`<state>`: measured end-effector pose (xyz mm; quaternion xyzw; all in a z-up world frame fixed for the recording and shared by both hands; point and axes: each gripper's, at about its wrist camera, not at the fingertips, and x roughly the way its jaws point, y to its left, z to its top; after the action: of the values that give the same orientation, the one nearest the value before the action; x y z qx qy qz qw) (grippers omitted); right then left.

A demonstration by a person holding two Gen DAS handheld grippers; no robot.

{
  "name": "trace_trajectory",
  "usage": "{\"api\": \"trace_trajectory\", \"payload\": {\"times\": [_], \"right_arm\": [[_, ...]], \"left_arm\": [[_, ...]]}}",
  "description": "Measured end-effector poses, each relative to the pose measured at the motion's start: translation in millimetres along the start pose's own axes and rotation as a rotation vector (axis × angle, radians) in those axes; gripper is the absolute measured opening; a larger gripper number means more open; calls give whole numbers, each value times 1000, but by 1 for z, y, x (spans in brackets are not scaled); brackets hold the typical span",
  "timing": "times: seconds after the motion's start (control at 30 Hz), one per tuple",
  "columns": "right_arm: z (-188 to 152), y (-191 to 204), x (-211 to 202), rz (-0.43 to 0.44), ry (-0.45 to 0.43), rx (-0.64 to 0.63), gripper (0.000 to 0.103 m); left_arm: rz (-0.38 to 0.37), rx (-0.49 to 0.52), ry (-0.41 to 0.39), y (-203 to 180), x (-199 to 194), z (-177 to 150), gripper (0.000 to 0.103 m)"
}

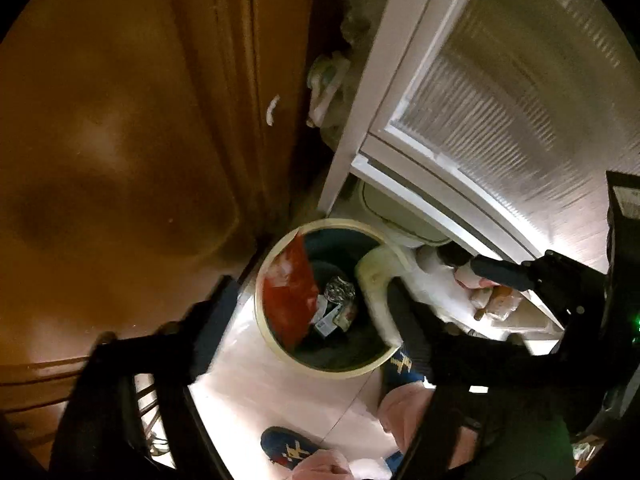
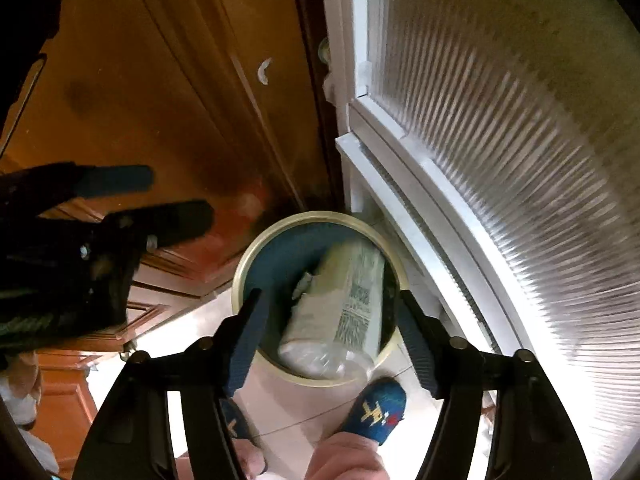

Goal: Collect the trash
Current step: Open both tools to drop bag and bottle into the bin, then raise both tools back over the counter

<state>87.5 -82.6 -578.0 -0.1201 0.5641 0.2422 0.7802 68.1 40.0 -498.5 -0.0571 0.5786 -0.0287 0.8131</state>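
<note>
Round trash bin (image 2: 245,256) stands on floor between wooden door and ribbed glass door. Right gripper (image 2: 332,346) above bin, jaws open; blurred pale package (image 2: 340,320), seemingly loose, inside bin. Left gripper (image 1: 304,312) jaws open, empty. Red wrapper (image 1: 290,300) and foil lie inside.

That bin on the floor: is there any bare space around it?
Bare pale floor lies between the bin and the person's blue slippers. It is crowded behind, where wooden cabinet and white glass door meet.
</note>
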Motion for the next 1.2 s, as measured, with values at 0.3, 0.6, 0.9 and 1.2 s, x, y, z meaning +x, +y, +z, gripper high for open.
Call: {"api": "trace_trajectory", "payload": {"times": [0.3, 0.6, 0.9, 1.2], "right_arm": [[-8, 4, -36, -11, -12, 18, 68], [-4, 7, -103, 2, -31, 58, 68], [12, 19, -182, -9, -51, 35, 68], [34, 44, -297, 5, -142, -54, 68]], "left_arm": [[19, 4, -5, 3, -25, -8, 75], [29, 6, -30, -6, -81, -5, 75], [55, -37, -65, -7, -166, 5, 75], [64, -19, -155, -19, -280, 10, 75]]}}
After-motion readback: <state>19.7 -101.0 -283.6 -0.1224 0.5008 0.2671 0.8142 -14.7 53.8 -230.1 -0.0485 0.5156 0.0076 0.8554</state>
